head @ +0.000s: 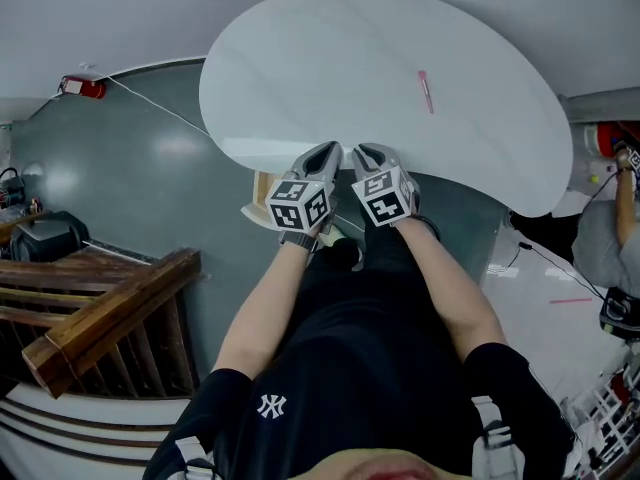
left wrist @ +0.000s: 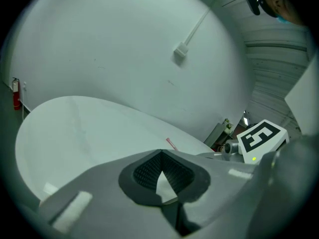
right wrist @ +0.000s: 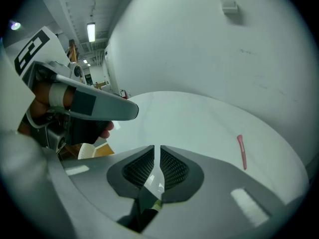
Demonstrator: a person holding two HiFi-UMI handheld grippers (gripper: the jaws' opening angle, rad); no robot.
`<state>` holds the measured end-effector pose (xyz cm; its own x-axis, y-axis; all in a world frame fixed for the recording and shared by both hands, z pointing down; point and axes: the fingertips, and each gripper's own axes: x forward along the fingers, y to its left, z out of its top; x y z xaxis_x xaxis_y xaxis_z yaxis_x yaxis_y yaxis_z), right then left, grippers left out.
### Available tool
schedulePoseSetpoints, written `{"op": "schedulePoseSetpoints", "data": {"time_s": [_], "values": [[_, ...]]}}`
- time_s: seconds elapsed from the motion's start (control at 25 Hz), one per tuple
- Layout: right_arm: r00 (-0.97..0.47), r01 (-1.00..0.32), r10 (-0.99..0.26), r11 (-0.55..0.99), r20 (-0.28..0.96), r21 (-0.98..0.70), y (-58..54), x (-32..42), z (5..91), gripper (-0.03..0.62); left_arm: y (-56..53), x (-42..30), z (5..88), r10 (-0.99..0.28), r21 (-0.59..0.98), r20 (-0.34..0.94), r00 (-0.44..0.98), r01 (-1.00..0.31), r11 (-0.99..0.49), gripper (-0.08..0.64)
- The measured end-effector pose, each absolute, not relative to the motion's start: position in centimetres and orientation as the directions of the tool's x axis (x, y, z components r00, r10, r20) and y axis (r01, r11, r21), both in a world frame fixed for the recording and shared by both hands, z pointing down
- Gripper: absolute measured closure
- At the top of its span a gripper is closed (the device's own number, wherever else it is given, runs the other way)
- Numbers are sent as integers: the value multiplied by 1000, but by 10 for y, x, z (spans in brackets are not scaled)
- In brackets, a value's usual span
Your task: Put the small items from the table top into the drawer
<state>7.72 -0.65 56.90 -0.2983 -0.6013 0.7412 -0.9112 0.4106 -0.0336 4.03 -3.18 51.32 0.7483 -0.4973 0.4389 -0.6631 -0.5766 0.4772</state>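
Note:
A single small item, a thin pink stick (head: 425, 90), lies on the far right part of the round white table (head: 330, 68). It also shows in the left gripper view as the pink stick (left wrist: 171, 144) and in the right gripper view as the pink stick (right wrist: 241, 151). My left gripper (head: 325, 153) and right gripper (head: 368, 155) hover side by side over the table's near edge. Both are shut and hold nothing. Under that edge, to the left, part of a light wooden drawer (head: 262, 190) sticks out. The left gripper's jaws (left wrist: 159, 153) meet at the tips; the right gripper (right wrist: 160, 151) shows only a slit.
A wooden stair rail (head: 110, 318) runs at the lower left. A red fire extinguisher (head: 85, 88) sits on the grey floor at the far left. Another person (head: 610, 228) is at the right edge, beside cables and equipment.

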Motion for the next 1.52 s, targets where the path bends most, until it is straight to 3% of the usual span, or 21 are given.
{"op": "schedulePoseSetpoints", "data": {"time_s": [0.84, 1.52], "values": [[-171, -969, -662, 248, 730, -2, -63, 222, 557, 520, -78, 181, 505, -397, 493, 418, 817, -571, -656, 560], [-74, -992, -606, 125, 792, 4, -85, 284, 600, 480, -98, 220, 529, -335, 503, 463, 821, -554, -663, 560]]}}
